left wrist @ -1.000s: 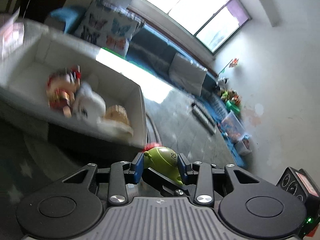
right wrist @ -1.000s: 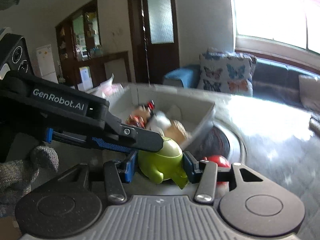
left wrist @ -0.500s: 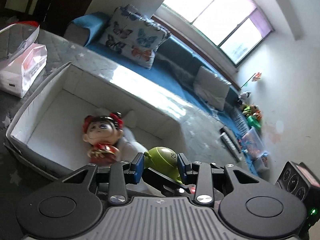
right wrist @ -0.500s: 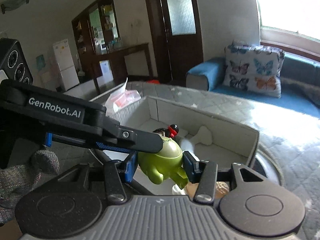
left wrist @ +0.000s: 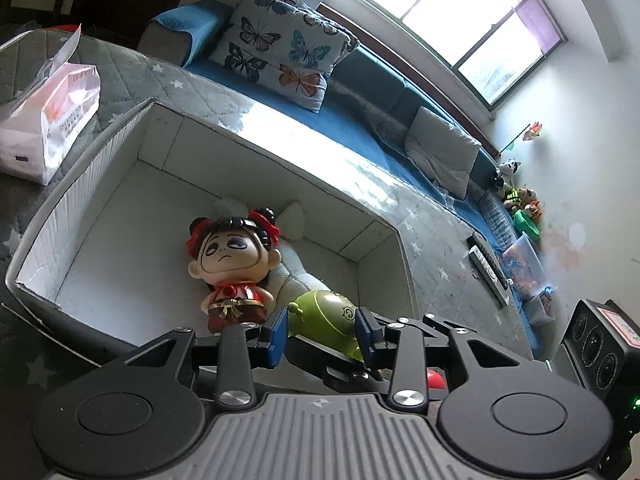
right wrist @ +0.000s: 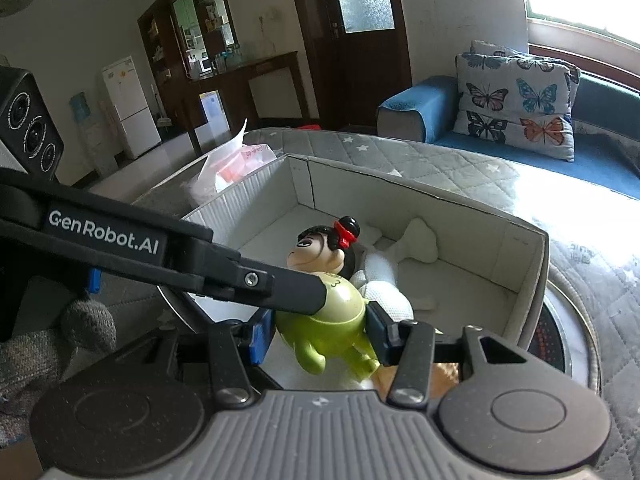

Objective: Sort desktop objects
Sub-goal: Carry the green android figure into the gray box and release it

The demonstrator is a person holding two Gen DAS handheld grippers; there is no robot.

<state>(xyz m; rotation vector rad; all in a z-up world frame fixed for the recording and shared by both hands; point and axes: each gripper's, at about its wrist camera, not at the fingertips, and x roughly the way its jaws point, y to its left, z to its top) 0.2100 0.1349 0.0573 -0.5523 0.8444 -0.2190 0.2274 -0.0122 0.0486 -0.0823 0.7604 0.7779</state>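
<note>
A green toy figure (left wrist: 326, 316) is pinched from two sides: my left gripper (left wrist: 322, 334) is shut on it, and my right gripper (right wrist: 320, 332) is shut on it too (right wrist: 330, 326). We hold it together just above the near end of a white storage box (left wrist: 100, 160). Inside the box lie a doll with black hair and a red outfit (left wrist: 232, 264) and a white plush toy (right wrist: 384, 276). The left gripper's arm crosses the right wrist view. A red ball (left wrist: 434, 380) shows under the left gripper.
A white plastic bag (left wrist: 44, 120) sits left of the box on the grey quilted cover (left wrist: 436, 272). A round tray rim (right wrist: 576, 336) lies right of the box. A butterfly pillow (left wrist: 280, 44) and a blue sofa are behind.
Both grippers have carried the green toy together toward and over the box. The box and doll now fill more of both views. The grip has not changed.
</note>
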